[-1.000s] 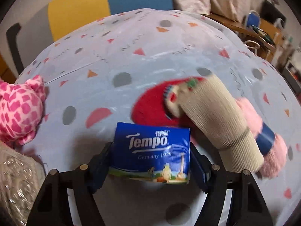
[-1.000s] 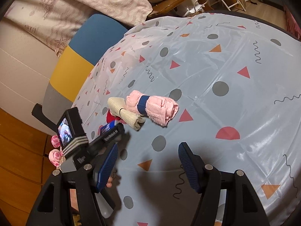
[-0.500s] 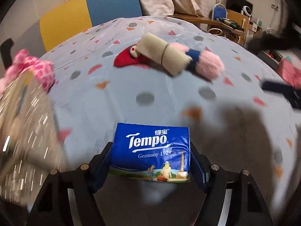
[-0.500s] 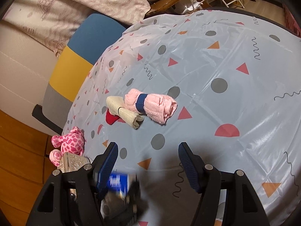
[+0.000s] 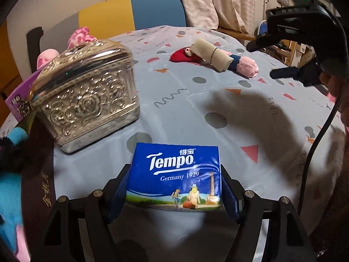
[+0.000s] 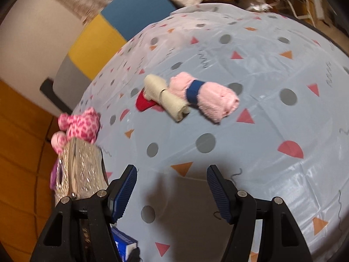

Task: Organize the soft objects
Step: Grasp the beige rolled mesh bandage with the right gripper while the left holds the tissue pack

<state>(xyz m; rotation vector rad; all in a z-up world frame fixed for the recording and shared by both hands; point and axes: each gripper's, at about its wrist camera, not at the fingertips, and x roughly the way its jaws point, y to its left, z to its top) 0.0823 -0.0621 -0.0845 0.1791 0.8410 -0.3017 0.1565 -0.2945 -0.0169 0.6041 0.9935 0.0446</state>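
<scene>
My left gripper (image 5: 174, 187) is shut on a blue Tempo tissue pack (image 5: 174, 174) and holds it low over the near edge of the table. My right gripper (image 6: 172, 187) is open and empty above the table; it shows in the left wrist view (image 5: 290, 74) at the right. A beige rolled cloth (image 6: 165, 97), a pink rolled towel with a blue band (image 6: 207, 97) and a red soft item (image 6: 144, 102) lie together at the table's middle; they also show in the left wrist view (image 5: 213, 56). A corner of the pack shows in the right wrist view (image 6: 125, 245).
A silver embossed box (image 5: 85, 91) stands left of the pack, also in the right wrist view (image 6: 82, 172). A pink spotted plush (image 6: 80, 124) sits behind it. A purple booklet (image 5: 19, 96) and a blue plush (image 5: 11, 174) are at far left. A chair (image 5: 130, 11) stands beyond the table.
My left gripper has pulled back with the tissue pack towards the table's near edge beside the silver box. My right gripper has shifted a little closer to the rolled cloths.
</scene>
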